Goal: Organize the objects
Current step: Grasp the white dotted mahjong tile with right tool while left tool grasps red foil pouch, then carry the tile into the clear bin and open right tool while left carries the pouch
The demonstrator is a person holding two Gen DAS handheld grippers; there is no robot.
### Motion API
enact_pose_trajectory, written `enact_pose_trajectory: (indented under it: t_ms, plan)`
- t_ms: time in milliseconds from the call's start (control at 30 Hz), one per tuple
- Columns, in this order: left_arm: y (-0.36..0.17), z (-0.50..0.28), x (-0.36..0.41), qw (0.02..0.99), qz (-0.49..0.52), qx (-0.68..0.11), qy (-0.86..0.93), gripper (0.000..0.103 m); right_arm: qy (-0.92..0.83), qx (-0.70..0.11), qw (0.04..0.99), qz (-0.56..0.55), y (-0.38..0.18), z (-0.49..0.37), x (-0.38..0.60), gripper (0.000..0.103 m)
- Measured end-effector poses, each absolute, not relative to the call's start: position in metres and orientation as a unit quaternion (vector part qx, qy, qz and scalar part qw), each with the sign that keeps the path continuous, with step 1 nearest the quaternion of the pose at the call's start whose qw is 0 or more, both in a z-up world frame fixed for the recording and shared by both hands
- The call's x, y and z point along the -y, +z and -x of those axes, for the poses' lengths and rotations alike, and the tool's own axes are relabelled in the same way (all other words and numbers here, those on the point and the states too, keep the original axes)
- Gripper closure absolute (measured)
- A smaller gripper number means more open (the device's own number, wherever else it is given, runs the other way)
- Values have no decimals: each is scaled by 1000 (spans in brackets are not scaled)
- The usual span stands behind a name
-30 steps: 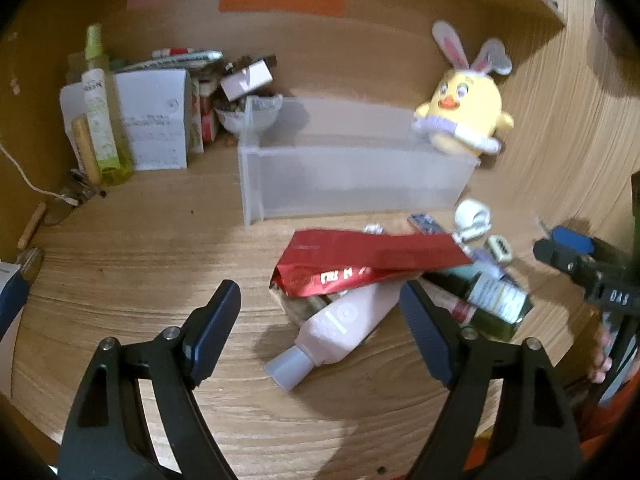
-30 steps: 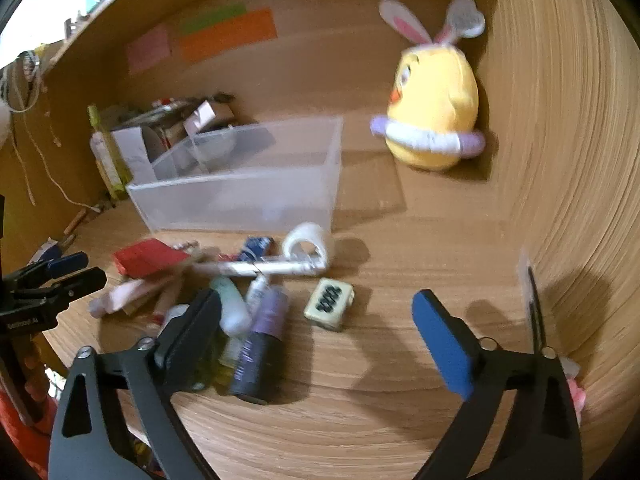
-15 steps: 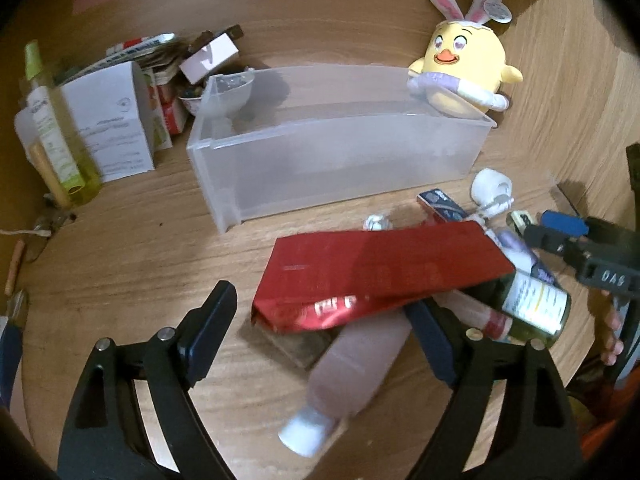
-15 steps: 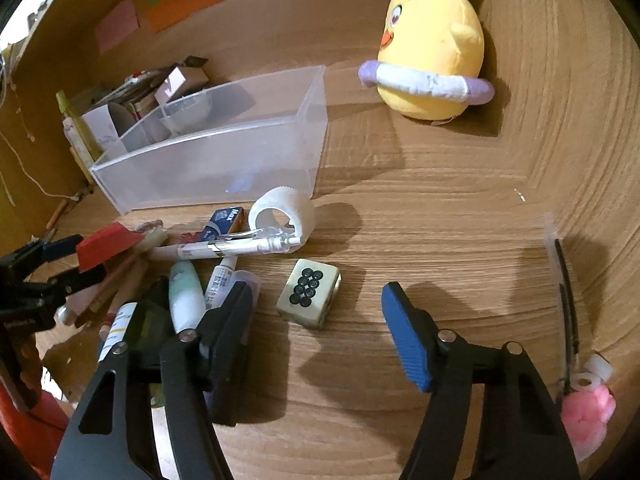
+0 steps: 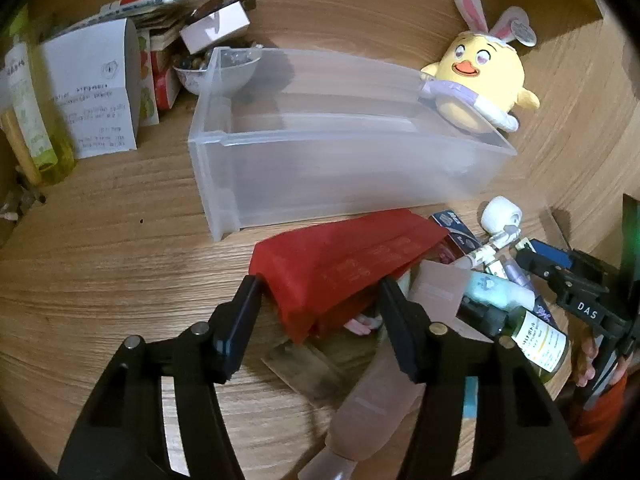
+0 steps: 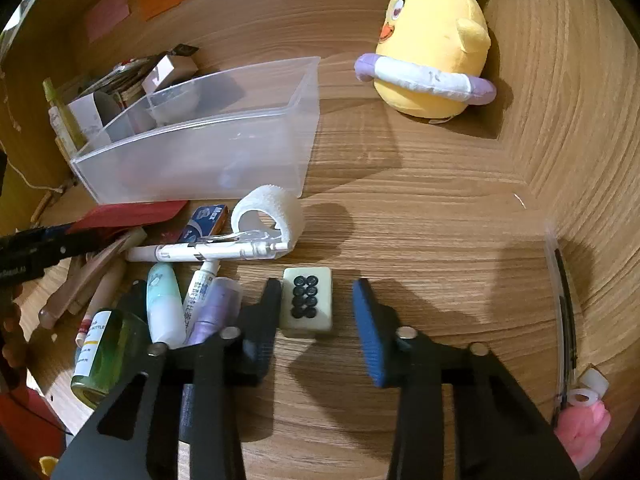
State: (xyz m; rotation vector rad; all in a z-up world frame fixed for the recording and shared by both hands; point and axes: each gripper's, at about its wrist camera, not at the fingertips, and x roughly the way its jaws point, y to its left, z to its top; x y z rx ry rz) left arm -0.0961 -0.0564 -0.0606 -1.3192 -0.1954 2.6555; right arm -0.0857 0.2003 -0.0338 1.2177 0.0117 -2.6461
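Observation:
A clear plastic bin (image 5: 340, 152) stands empty on the wooden desk; it also shows in the right wrist view (image 6: 208, 140). In front of it lies a pile: a red foil pouch (image 5: 344, 264), a pink tube (image 5: 372, 412), a green bottle (image 6: 104, 352), a mint tube (image 6: 162, 304), a white pen (image 6: 208, 252), a tape roll (image 6: 268, 212) and a mahjong tile (image 6: 307, 305). My left gripper (image 5: 320, 300) is open, its jaws around the near end of the red pouch. My right gripper (image 6: 316, 312) is open, its jaws on either side of the tile.
A yellow chick plush (image 6: 432, 56) sits at the back right by the wall. Boxes, a bowl (image 5: 216, 72) and bottles crowd the back left. A pink item (image 6: 584, 428) and a thin bag lie at the far right.
Both grippers have moved forward and down. The left one now straddles the red pouch, which has lifted at its end; the right one has narrowed around the tile.

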Motion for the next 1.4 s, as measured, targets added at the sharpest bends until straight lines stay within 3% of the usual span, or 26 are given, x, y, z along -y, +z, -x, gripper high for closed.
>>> enact_pose_trajectory:
  t_ms: [133, 300, 567, 633, 667, 700, 767, 800, 900, 1167, 1333, 1400]
  plan:
    - [-61, 96, 58, 72, 440, 62, 893, 55, -903, -5, 115, -413, -34, 85, -200, 80]
    - [-55, 86, 62, 70, 432, 69, 897, 78, -906, -4, 120, -407, -31, 80, -201, 80]
    - [-43, 57, 61, 80, 418, 68, 903, 83, -913, -6, 125, -388, -19, 70, -202, 80]
    - [-37, 58, 60, 80, 417, 69, 903, 78, -915, -4, 128, -384, -16, 69, -203, 80]
    - [-36, 59, 60, 83, 418, 69, 902, 67, -915, -3, 130, -381, -13, 69, -204, 80]
    - [-34, 62, 58, 88, 418, 66, 902, 47, -916, -2, 132, -378, -10, 69, -204, 80]
    - [-33, 67, 55, 92, 411, 49, 905, 21, -919, -1, 136, -371, -4, 70, -204, 80]
    - [-33, 71, 53, 88, 404, 29, 910, 18, -920, -2, 139, -366, -1, 70, -205, 80]
    - [-40, 89, 52, 103, 417, 2, 903, 17, -923, -7, 141, -357, 7, 70, -204, 81]
    - [-67, 124, 61, 190, 475, 33, 858, 17, -921, -3, 163, -353, 24, 86, -197, 80]
    - [-68, 122, 55, 205, 468, 10, 860, 17, -918, -21, 177, -354, 30, 100, -181, 80]
    - [-64, 117, 56, 206, 457, 10, 865, 23, -917, -35, 183, -353, 34, 107, -170, 80]
